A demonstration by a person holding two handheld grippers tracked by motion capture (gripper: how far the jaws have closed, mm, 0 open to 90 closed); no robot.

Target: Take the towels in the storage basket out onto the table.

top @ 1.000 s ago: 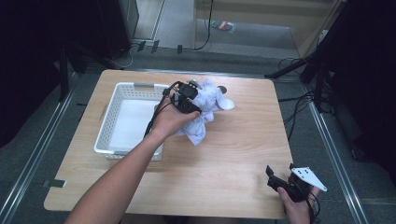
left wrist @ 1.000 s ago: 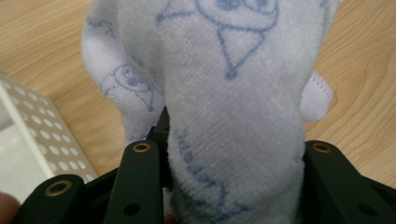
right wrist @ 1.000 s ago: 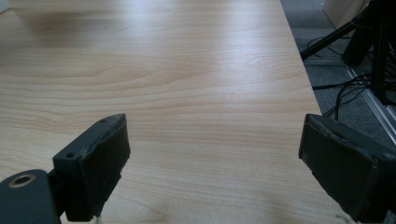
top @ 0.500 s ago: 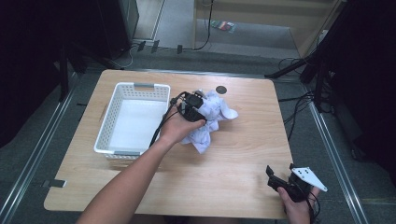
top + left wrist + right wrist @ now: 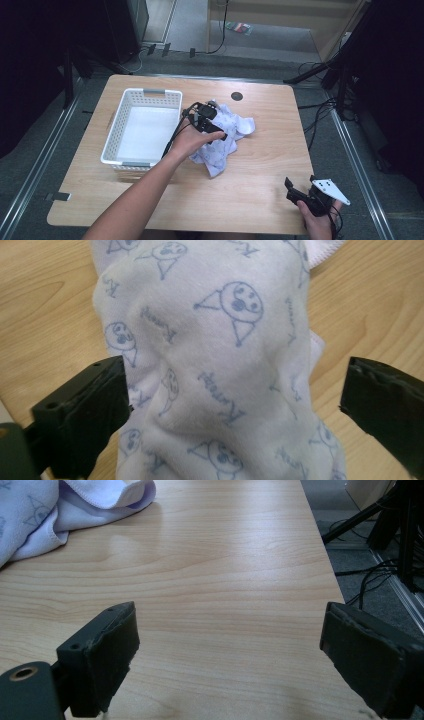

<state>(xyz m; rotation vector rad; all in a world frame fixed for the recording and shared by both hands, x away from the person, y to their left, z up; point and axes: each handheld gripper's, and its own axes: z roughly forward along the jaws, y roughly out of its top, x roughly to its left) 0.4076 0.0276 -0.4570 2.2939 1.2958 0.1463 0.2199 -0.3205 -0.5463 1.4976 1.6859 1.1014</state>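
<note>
High view first: at the left of the wooden table (image 5: 250, 190) sits a white slotted basket (image 5: 142, 127), and nothing inside it that I can see. Just right of it, near the middle of the frame, the left gripper (image 5: 220, 133) is over a crumpled white cloth (image 5: 226, 145) printed with little blue faces, which lies on the tabletop beside the basket. A small dark disc (image 5: 237, 96) sits above the cloth. At the lower right the right gripper (image 5: 291, 187) is near the table's front edge, well apart from the cloth.

In the left gripper view the jaws stand wide apart with the cloth (image 5: 215, 365) bulging between them; the left-hand jaw looks to touch the fabric.

The right gripper view shows jaws spread wide over bare wood, the cloth (image 5: 60, 505) at upper left.
</note>
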